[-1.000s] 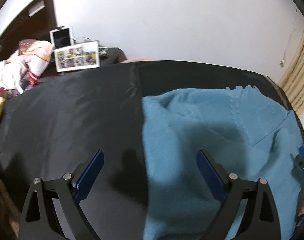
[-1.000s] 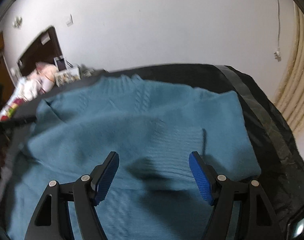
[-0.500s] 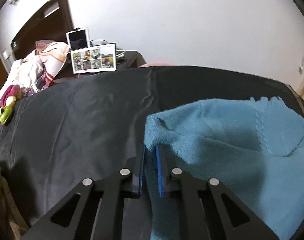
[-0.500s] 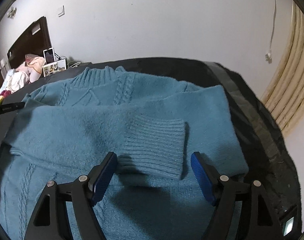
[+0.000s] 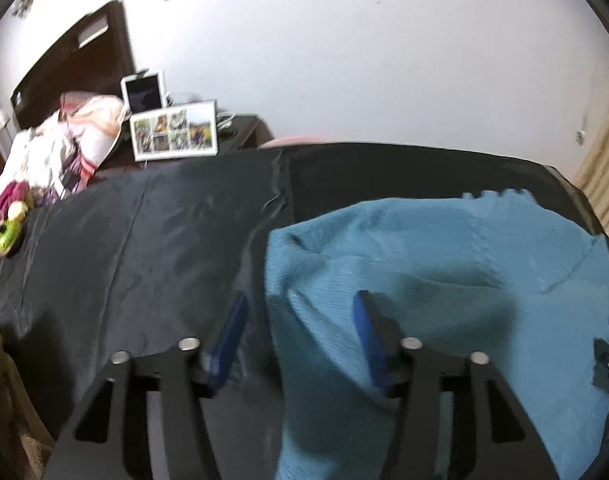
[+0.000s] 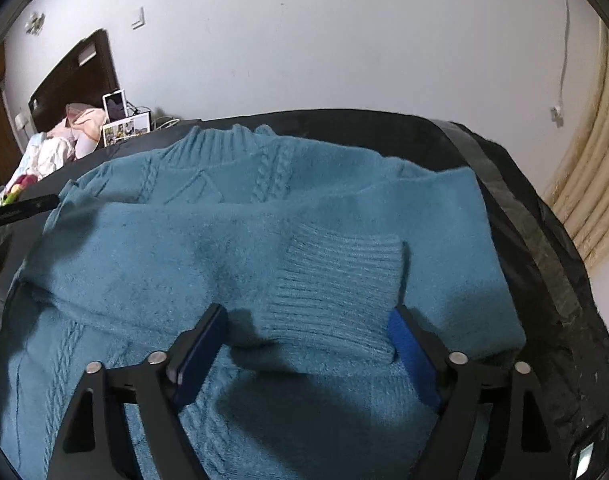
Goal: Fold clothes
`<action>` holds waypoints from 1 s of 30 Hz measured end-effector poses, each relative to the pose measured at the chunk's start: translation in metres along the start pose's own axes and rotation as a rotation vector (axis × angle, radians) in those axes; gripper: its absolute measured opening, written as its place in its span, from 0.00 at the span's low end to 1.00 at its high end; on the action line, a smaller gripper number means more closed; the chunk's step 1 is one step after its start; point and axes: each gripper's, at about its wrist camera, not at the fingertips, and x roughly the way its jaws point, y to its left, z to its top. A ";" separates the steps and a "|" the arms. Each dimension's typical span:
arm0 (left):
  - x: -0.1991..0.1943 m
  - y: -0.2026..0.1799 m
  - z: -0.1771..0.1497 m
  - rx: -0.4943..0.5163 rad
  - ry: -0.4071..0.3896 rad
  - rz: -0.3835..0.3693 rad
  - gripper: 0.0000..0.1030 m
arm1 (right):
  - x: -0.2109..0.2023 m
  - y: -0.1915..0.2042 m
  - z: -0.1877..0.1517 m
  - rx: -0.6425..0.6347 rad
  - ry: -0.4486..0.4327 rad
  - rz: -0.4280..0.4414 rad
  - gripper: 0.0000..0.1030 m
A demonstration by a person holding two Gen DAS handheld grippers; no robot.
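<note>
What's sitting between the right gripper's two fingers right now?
The sweater's ribbed cuff, lying on the folded blue sweater; right gripper open around it, seen in the right wrist view.

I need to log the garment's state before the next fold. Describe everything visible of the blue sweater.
The blue sweater is a teal, fuzzy knit with cable patterns and a ribbed collar at the far edge. It lies flat on the black cover. One sleeve is folded across the body, its ribbed cuff lying between the fingers of the open right gripper. The open left gripper straddles its rumpled side edge.
</note>
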 end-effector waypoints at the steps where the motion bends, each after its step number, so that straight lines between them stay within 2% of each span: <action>1: -0.003 -0.007 -0.003 0.025 -0.005 -0.019 0.62 | 0.001 -0.003 0.000 0.019 0.006 0.016 0.85; 5: 0.002 -0.033 -0.016 0.118 0.023 -0.067 0.63 | -0.003 -0.005 -0.001 0.041 -0.013 0.023 0.86; 8: 0.012 -0.045 -0.025 0.166 0.037 -0.039 0.63 | -0.013 -0.004 0.001 0.043 -0.068 0.050 0.86; 10: 0.015 -0.043 -0.025 0.163 0.034 -0.040 0.65 | -0.016 -0.003 0.001 0.035 -0.088 0.063 0.86; 12: 0.017 -0.040 -0.025 0.154 0.031 -0.047 0.69 | -0.009 -0.004 0.000 0.021 -0.050 0.070 0.87; 15: 0.019 -0.036 -0.026 0.137 0.030 -0.051 0.75 | -0.002 0.002 -0.002 -0.023 -0.011 0.050 0.98; 18: 0.017 -0.033 -0.028 0.126 0.035 -0.050 0.75 | 0.004 0.007 -0.004 -0.059 0.021 0.029 0.99; 22: 0.001 -0.036 -0.033 0.135 0.032 -0.023 0.75 | -0.012 -0.006 -0.001 0.014 -0.051 0.005 0.99; 25: -0.015 -0.035 -0.041 0.147 0.025 -0.039 0.76 | -0.023 -0.015 0.000 0.065 -0.104 -0.005 0.99; 27: -0.022 -0.038 -0.048 0.162 0.029 -0.053 0.76 | -0.031 -0.015 0.000 0.072 -0.125 0.045 0.99; 30: -0.026 -0.042 -0.059 0.177 0.036 -0.064 0.76 | -0.023 0.001 -0.001 0.005 -0.077 0.072 0.99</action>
